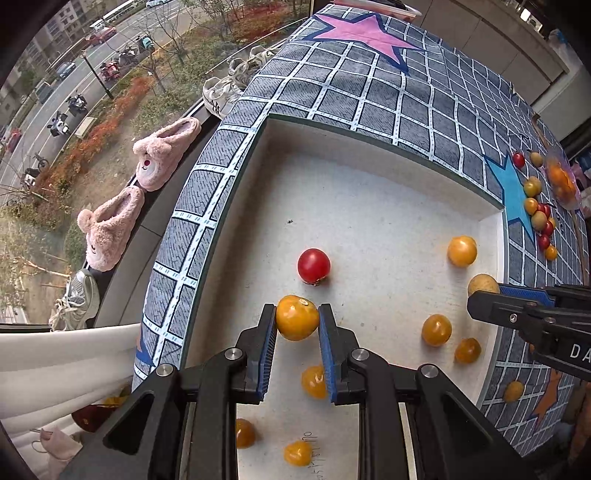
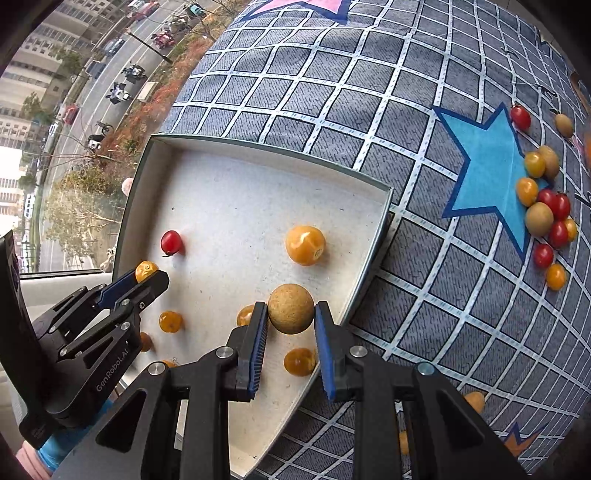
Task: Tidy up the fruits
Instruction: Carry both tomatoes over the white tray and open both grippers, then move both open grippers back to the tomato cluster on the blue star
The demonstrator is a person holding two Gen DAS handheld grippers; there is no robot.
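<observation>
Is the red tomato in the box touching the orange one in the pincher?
Apart. The left wrist view shows bare box floor between the red tomato and the orange tomato in the left gripper.

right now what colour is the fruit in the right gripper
Tan-brown fruit, clearest in the right wrist view.

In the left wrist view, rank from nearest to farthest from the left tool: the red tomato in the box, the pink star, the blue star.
1. red tomato, in the box just beyond the left tool.
2. blue star, on the cloth, right.
3. pink star, far end of the cloth.
</observation>
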